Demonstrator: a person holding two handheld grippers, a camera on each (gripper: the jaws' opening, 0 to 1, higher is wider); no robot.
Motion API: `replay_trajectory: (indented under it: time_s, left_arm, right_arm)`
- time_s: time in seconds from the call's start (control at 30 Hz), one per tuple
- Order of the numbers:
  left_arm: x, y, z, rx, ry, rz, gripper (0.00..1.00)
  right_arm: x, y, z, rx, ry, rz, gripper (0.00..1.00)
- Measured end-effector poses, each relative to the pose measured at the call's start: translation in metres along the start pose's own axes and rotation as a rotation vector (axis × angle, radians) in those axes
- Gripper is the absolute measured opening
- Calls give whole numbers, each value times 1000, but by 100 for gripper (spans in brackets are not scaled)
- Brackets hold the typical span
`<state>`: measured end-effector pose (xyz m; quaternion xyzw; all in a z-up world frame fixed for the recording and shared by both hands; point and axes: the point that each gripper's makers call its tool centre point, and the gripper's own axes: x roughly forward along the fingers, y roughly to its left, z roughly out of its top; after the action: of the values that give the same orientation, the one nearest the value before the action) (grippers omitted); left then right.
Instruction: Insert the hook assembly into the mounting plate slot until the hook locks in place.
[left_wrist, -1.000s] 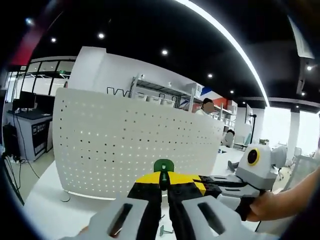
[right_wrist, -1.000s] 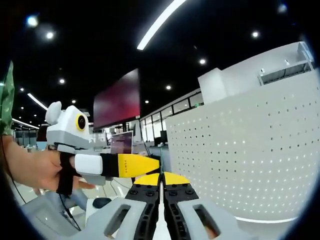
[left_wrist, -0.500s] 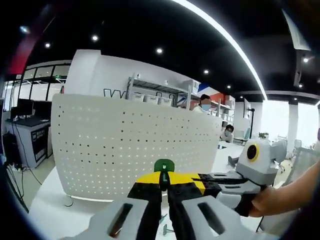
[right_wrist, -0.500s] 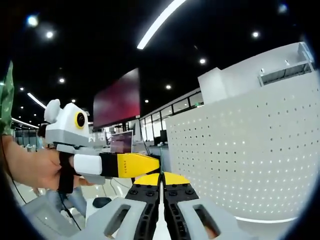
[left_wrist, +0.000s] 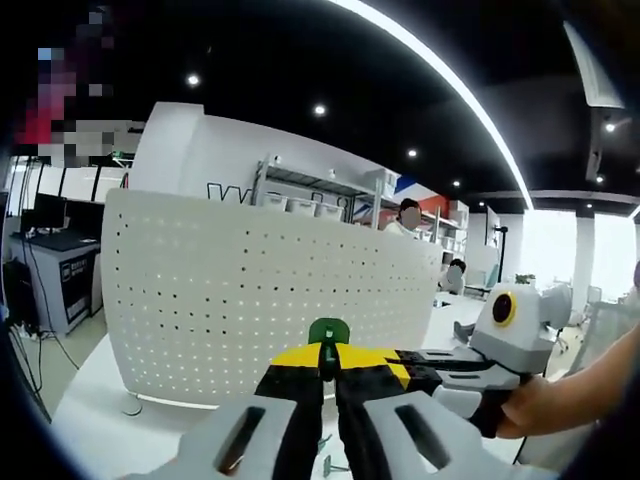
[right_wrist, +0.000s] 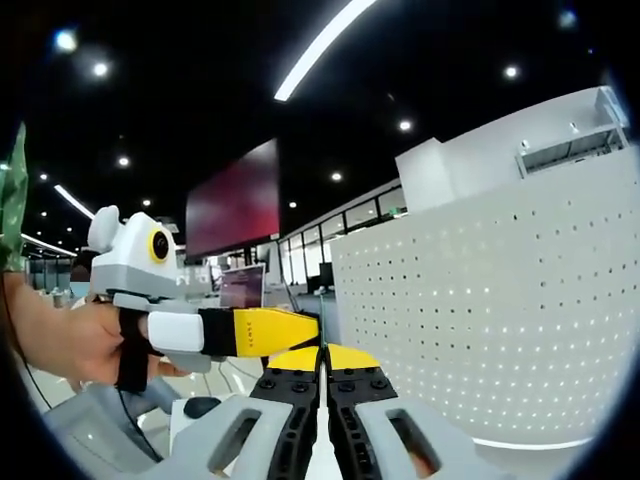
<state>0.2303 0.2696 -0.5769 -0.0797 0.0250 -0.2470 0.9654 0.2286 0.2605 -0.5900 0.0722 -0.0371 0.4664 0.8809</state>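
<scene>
The white perforated mounting plate (left_wrist: 260, 300) stands upright on the white table (left_wrist: 85, 425), ahead and left of my left gripper (left_wrist: 328, 352). That gripper is shut on a green hook assembly (left_wrist: 327, 332), whose top pokes above the yellow jaw tips, short of the plate. My right gripper (left_wrist: 392, 358) comes in from the right, held by a hand (left_wrist: 555, 405), its tip beside the left jaws. In the right gripper view, my right gripper (right_wrist: 322, 358) is shut with nothing visible between its jaws. The left gripper (right_wrist: 308, 328) crosses just above it, and the plate (right_wrist: 500, 320) fills the right side.
Small loose hooks (left_wrist: 328, 464) lie on the table below the jaws. Behind the plate are shelving racks (left_wrist: 320, 190) and seated people (left_wrist: 455, 275). A desk with a monitor (left_wrist: 48, 212) stands far left. A large dark screen (right_wrist: 232, 205) hangs beyond the left gripper.
Both views drift only slightly. The hook stays clamped in the left jaws and the two grippers stay tip to tip in front of the plate.
</scene>
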Motion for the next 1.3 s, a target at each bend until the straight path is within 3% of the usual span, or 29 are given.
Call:
replay_trajectory:
  time_s: [0.97, 1.3]
  left_arm:
    - [9, -2, -1, -13, -8, -1, 2]
    - [8, -1, -1, -6, 1, 1, 2]
  right_arm:
    - [-3, -12, 1, -8, 4, -27, 3]
    - [1, -8, 3, -59, 0, -14, 1]
